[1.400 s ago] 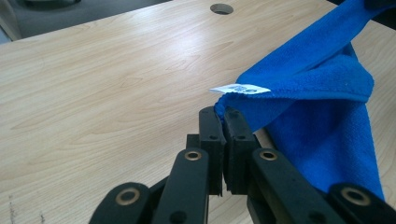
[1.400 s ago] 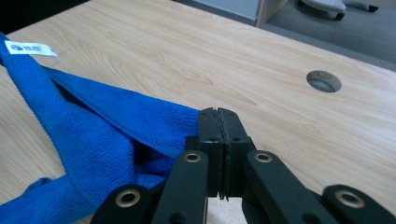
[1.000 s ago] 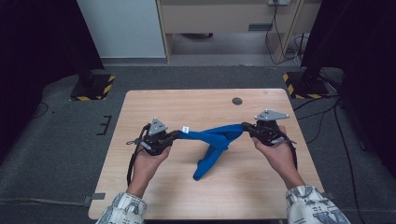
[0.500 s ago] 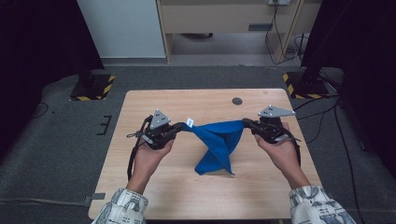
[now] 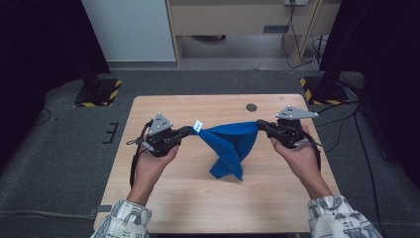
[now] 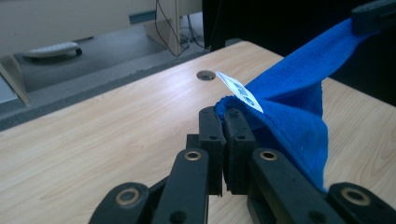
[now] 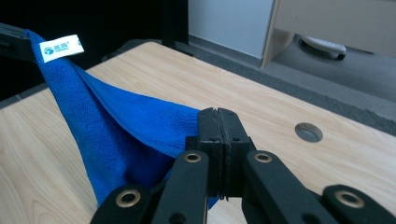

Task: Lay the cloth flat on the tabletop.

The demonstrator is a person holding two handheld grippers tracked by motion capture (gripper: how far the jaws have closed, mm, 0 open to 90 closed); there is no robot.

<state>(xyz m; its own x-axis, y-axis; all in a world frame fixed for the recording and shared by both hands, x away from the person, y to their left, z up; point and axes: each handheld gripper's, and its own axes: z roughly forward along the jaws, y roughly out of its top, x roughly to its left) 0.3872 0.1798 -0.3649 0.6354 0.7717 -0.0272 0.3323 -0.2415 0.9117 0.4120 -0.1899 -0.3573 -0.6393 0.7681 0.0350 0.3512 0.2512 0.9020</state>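
Observation:
A blue cloth (image 5: 233, 146) with a small white tag (image 5: 197, 125) hangs stretched between my two grippers above the wooden table (image 5: 198, 203). My left gripper (image 5: 189, 130) is shut on the corner by the tag. My right gripper (image 5: 260, 126) is shut on the opposite corner. The cloth's middle sags in a fold toward the tabletop. In the left gripper view the jaws (image 6: 227, 116) pinch the cloth (image 6: 289, 112) just under the tag (image 6: 238, 91). In the right gripper view the jaws (image 7: 218, 116) clamp the cloth's edge (image 7: 116, 135), and the tag (image 7: 60, 48) shows at the far corner.
A round grommet hole (image 5: 251, 107) sits near the table's far edge. Beyond the table is grey floor, with stand bases marked in yellow and black stripes (image 5: 96, 94) at both sides. Cables (image 5: 297, 34) trail by a cabinet at the back.
Both hands have risen together with the cloth. It has come up from a twisted strip on the table and now hangs wider between the grippers.

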